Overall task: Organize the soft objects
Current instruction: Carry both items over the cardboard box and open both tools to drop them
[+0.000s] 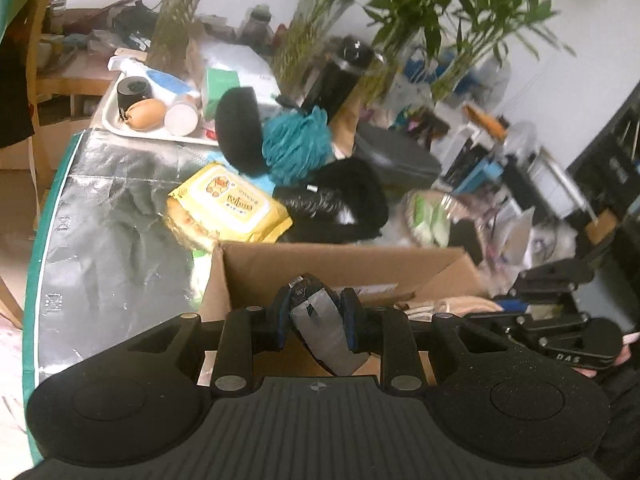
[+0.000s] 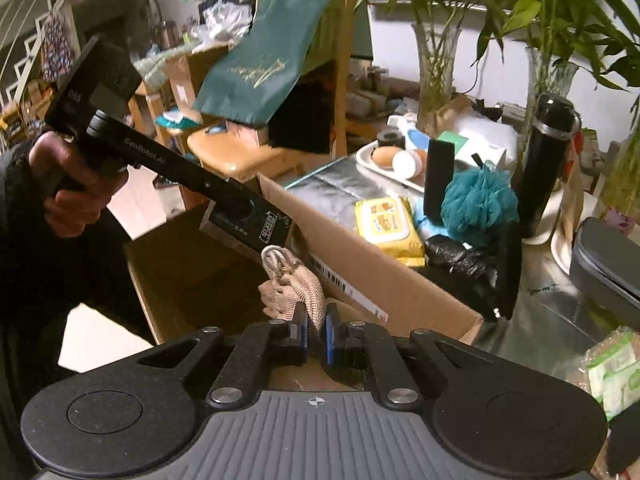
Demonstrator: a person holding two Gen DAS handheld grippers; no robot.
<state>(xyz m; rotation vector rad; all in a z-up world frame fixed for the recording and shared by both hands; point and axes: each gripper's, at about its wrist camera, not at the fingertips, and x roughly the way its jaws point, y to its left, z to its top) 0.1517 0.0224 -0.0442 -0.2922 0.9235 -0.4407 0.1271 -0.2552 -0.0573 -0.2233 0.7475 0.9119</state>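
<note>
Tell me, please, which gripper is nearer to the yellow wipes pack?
Left. The left gripper hangs over the box's side next to the yellow wipes pack; the right gripper sits farther along the box.

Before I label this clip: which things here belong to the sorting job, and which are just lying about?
Job:
- cardboard box
- grey packet in left gripper
- beige knit pouch in right gripper
- teal bath pouf
- yellow wipes pack

Lying about:
- black flask
- white tray
- glass vases

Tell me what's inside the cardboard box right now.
Little shows inside the cardboard box: bare brown walls and a patch of floor. Above its opening, the left gripper holds a grey packet and the right gripper a beige knitted pouch; both grippers cover most of the bottom.
</note>
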